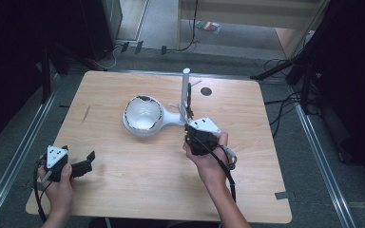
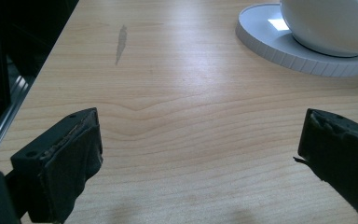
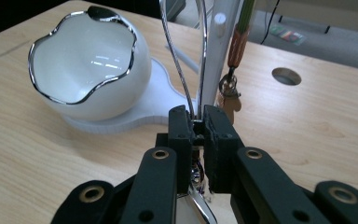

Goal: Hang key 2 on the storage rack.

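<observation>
Your right gripper (image 3: 196,125) has its jaws pressed together on a thin silver wire loop (image 3: 182,70). The loop goes up between the jaws and bends over at the top. You can see it up close in the right gripper view. Just behind the loop is a white post (image 3: 221,51), and a brown and green thing (image 3: 239,39) hangs beside the post (it is too small to tell what it is).

In the high view, your right gripper (image 1: 190,124) is near the middle of the table (image 1: 123,180), right next to the post (image 1: 185,90). A white bowl (image 1: 143,114) with a wavy silver rim sits on a flat white base (image 2: 279,44) just to the left of the post.

Your left gripper (image 1: 86,161) is well apart from all that, near the left front corner of the table. Its jaws are spread wide with nothing but bare table (image 2: 191,130) between them, as the left gripper view shows.
</observation>
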`<state>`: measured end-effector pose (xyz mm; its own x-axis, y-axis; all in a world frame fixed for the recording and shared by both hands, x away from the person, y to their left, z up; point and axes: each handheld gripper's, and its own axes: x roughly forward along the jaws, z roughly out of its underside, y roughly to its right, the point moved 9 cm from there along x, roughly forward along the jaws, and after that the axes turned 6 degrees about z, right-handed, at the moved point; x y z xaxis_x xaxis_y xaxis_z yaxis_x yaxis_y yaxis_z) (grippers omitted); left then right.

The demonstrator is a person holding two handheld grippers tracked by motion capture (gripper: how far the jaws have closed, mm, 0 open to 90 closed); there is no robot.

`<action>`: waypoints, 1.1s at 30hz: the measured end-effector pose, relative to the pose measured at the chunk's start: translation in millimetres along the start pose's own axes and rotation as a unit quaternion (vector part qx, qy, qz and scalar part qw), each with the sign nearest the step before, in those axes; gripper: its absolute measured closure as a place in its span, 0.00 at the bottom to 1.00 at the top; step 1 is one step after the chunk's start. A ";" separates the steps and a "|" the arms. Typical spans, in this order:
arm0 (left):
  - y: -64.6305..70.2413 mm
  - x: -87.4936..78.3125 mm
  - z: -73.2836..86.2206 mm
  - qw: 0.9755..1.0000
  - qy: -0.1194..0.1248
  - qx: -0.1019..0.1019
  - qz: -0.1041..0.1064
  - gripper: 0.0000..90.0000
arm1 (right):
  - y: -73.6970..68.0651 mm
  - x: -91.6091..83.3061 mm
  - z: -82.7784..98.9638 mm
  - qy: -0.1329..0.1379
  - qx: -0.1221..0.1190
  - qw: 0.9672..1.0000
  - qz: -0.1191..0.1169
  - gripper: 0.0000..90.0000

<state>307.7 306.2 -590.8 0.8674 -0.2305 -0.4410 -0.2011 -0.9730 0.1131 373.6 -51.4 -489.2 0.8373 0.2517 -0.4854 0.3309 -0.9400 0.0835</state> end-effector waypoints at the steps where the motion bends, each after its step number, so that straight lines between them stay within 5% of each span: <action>1: 0.0 0.0 0.0 1.000 0.000 -0.001 0.000 0.00 | 0.6 -0.4 -1.4 0.003 0.001 1.000 0.003 0.92; 9: -0.1 0.0 -0.1 1.000 0.001 0.000 0.000 0.00 | 5.0 0.3 -6.7 0.016 0.005 1.000 0.015 0.92; 33: 0.7 0.4 0.1 1.000 -0.002 0.001 0.000 0.00 | 15.8 31.8 -8.9 -0.016 0.033 0.999 0.026 0.92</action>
<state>307.9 305.4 -591.0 0.8653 -0.2310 -0.4448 -0.2027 -0.9729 0.1110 409.3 -56.2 -495.6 0.8385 0.1950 -0.5088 0.2567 -0.9650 0.0531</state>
